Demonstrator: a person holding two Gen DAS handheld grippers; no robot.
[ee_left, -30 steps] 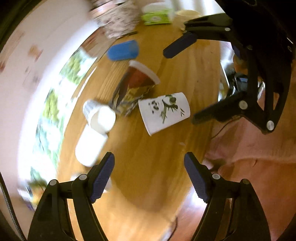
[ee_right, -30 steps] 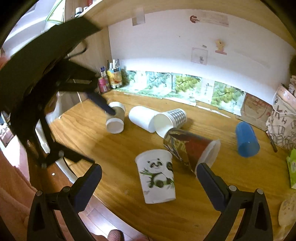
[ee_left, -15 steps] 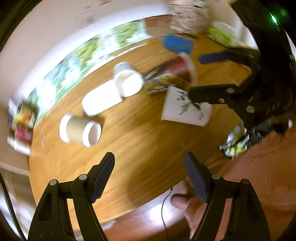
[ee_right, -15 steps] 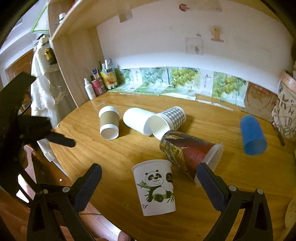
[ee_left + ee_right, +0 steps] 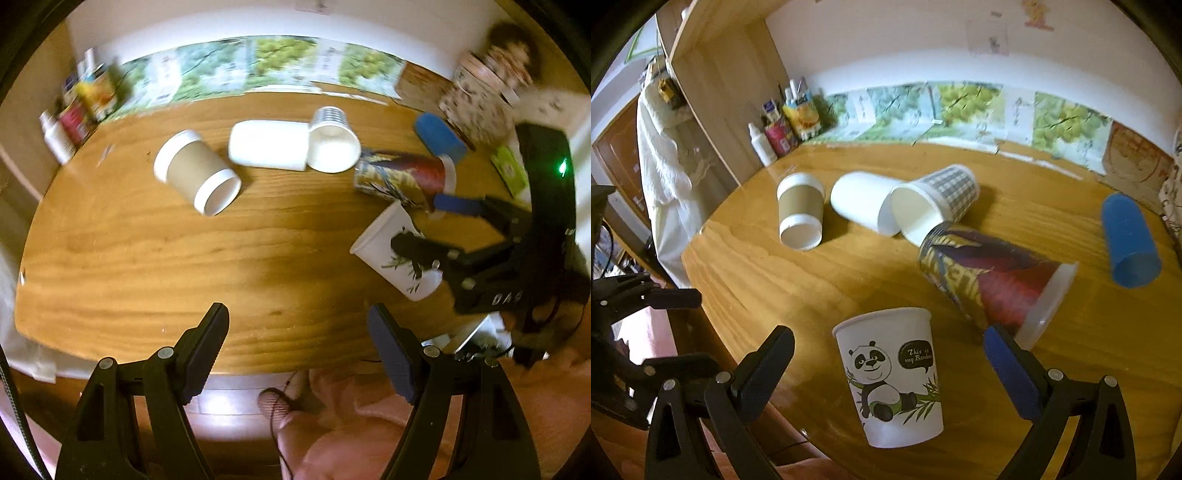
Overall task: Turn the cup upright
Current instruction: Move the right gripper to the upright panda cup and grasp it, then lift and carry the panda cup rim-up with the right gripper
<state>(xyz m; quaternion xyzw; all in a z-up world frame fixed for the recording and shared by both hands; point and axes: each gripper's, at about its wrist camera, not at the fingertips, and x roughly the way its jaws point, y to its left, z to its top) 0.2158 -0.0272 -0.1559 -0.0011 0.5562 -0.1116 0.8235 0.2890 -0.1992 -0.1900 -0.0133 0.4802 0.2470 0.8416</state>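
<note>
Several cups lie on their sides on the round wooden table (image 5: pixel 798 284). A white panda cup (image 5: pixel 892 373) lies nearest, between the open fingers of my right gripper (image 5: pixel 888 362); it also shows in the left wrist view (image 5: pixel 384 243), partly behind the right gripper (image 5: pixel 424 229). A brown-sleeved cup (image 5: pixel 800 216) (image 5: pixel 195 173), a plain white cup (image 5: pixel 860 206) (image 5: pixel 267 144), a checked cup (image 5: pixel 934 199) (image 5: pixel 332 138), a red patterned cup (image 5: pixel 993 280) (image 5: pixel 402 175) and a blue cup (image 5: pixel 1130 240) (image 5: pixel 439 138) lie beyond. My left gripper (image 5: pixel 297 347) is open and empty at the table's near edge.
Bottles and cartons (image 5: pixel 786 125) stand at the back left by a wooden cabinet (image 5: pixel 731 96). A patterned bag (image 5: pixel 480 99) and a green box (image 5: pixel 511 171) sit at the table's right. Leaf-print sheets (image 5: pixel 960 107) line the wall. A foot (image 5: pixel 280 402) is on the floor below.
The left gripper has swung round to face the table squarely from its near edge. The right gripper has moved closer to the panda cup, which lies between its fingers.
</note>
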